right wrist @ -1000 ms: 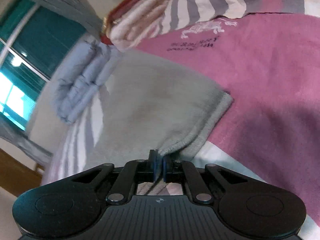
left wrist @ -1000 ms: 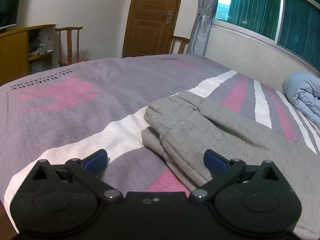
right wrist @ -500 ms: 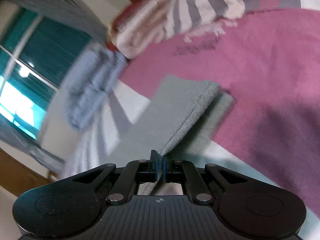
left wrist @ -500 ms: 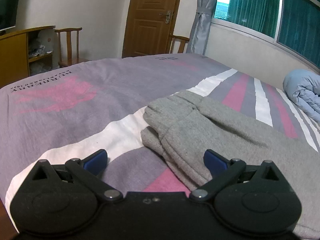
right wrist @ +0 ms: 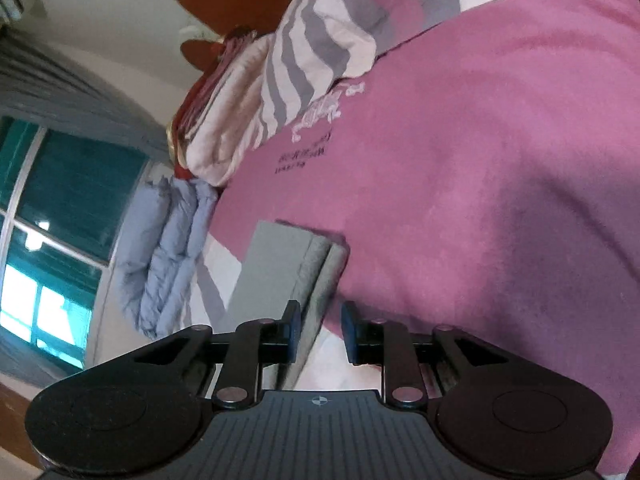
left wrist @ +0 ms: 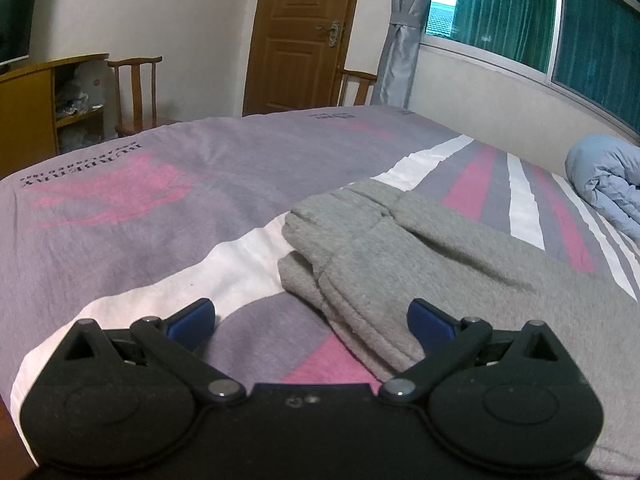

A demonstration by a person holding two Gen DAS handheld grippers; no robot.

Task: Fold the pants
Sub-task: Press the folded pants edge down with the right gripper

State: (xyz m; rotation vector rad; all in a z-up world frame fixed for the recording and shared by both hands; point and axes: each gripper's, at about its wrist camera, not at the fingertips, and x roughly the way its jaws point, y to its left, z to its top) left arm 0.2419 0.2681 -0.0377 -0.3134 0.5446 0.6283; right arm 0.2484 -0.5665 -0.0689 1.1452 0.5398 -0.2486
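Pants (left wrist: 420, 256), grey and soft, lie on the bed (left wrist: 160, 200), already doubled over: in the left wrist view a rolled, bunched end sits at the middle of the cover and the rest runs away to the right edge of the picture, while in the right wrist view a straight stacked edge (right wrist: 316, 268) shows two or three layers lying one on another. That stacked edge passes between the blue pads of the right gripper (right wrist: 320, 330), whose jaws are opening; the cloth sits in the gap, close to the left pad, with clear space on the other side, so nothing is pinched. This reads as a release, the folded layer being set down on the one beneath so the edges line up. The left gripper (left wrist: 312, 320) hovers low over the near end of the pants with its jaws spread wide and nothing between them but cover and one edge of grey cloth, which neither pad touches; it seems to be waiting rather than working, placed where it could pin or take the next corner. A blue quilt (left wrist: 608, 176) is rolled up by the window, well apart from the pants, and a striped pillow (right wrist: 320, 48) lies at the head of the bed, so the middle stays free for folding. Judging by the layers, at least one fold is done.
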